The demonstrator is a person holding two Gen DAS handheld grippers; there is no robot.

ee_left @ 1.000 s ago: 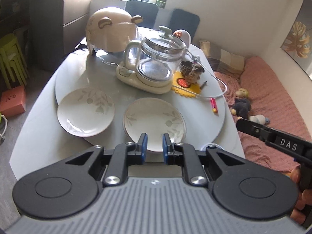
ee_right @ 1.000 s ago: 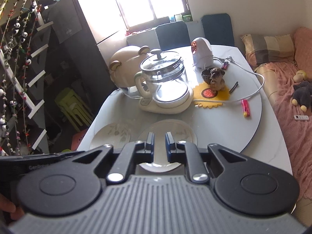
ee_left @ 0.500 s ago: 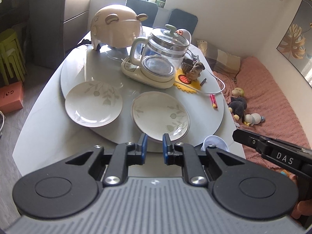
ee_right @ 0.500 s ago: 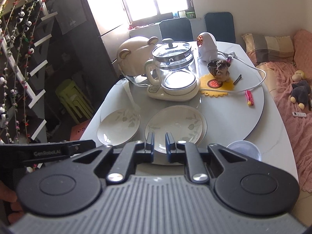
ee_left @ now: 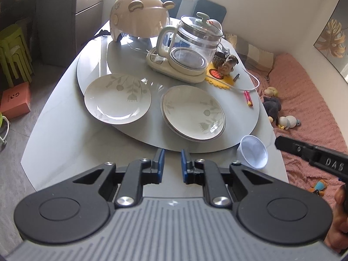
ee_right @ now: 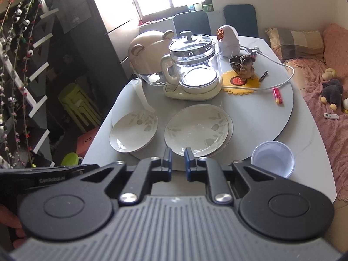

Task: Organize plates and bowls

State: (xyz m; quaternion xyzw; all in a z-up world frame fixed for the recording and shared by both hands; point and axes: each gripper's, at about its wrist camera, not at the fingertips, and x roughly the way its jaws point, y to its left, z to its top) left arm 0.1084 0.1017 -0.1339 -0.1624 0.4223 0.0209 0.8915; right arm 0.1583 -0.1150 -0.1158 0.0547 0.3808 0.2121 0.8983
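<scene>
A single white plate with a leaf pattern (ee_left: 117,98) (ee_right: 133,130) lies on the grey turntable (ee_left: 239,113) (ee_right: 261,113) at the left. To its right is a stack of like plates (ee_left: 193,113) (ee_right: 198,130). A clear plastic bowl (ee_left: 254,152) (ee_right: 273,159) stands on the table at the front right. My left gripper (ee_left: 171,159) hovers above the table's near edge, jaws slightly apart and empty. My right gripper (ee_right: 178,159) hovers before the stack, jaws slightly apart and empty.
A glass kettle on its base (ee_left: 187,50) (ee_right: 192,74), a bear-shaped appliance (ee_left: 139,19) (ee_right: 148,54), a yellow coaster with a figurine (ee_left: 224,69) (ee_right: 243,76), a white cable and a red lighter (ee_left: 248,97) (ee_right: 278,95) sit behind the plates. A bed with toys is at the right.
Both grippers have pulled back and up from the table, so more of it shows, with the plastic bowl now in view. Nothing on the table has moved.
</scene>
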